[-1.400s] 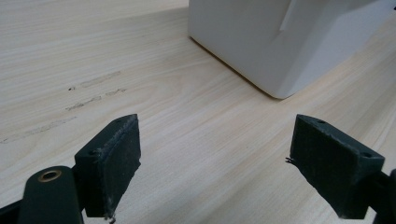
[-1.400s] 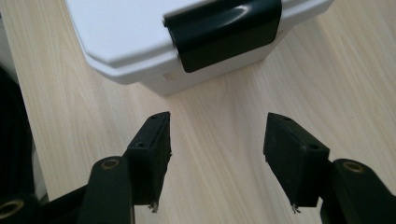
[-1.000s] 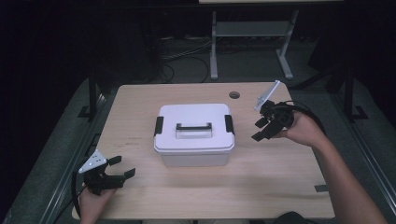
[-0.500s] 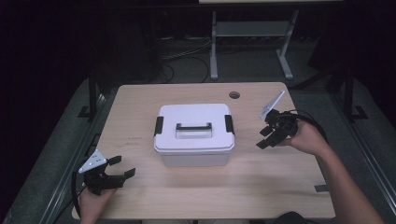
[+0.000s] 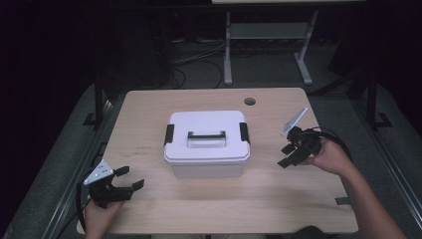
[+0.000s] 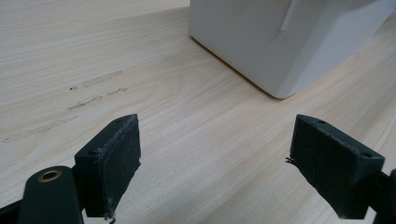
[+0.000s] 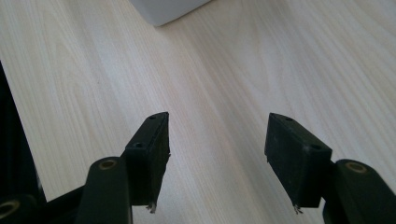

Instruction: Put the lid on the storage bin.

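Observation:
A white lidded box (image 5: 207, 143) with a black handle and black side latches stands in the middle of the wooden table (image 5: 149, 114). My left gripper (image 5: 128, 178) rests low at the table's near left corner, open and empty, pointing toward the box. In the left gripper view the box's lower corner (image 6: 285, 42) lies ahead of the open gripper (image 6: 229, 163). My right gripper (image 5: 287, 156) hovers just right of the box, open with nothing between its jaws. The right gripper view looks down past the open gripper (image 7: 217, 158) at bare wood, with a box corner (image 7: 163, 9) at the top.
A round cable hole (image 5: 250, 101) sits in the table's far right part. A dark strip (image 5: 342, 200) lies near the front right edge. Beyond the table are a white desk frame (image 5: 229, 50) and cables on a dark floor.
My right gripper has come down and toward the near side, from beside the box's far right corner to low over the table at its right. The left gripper has kept still.

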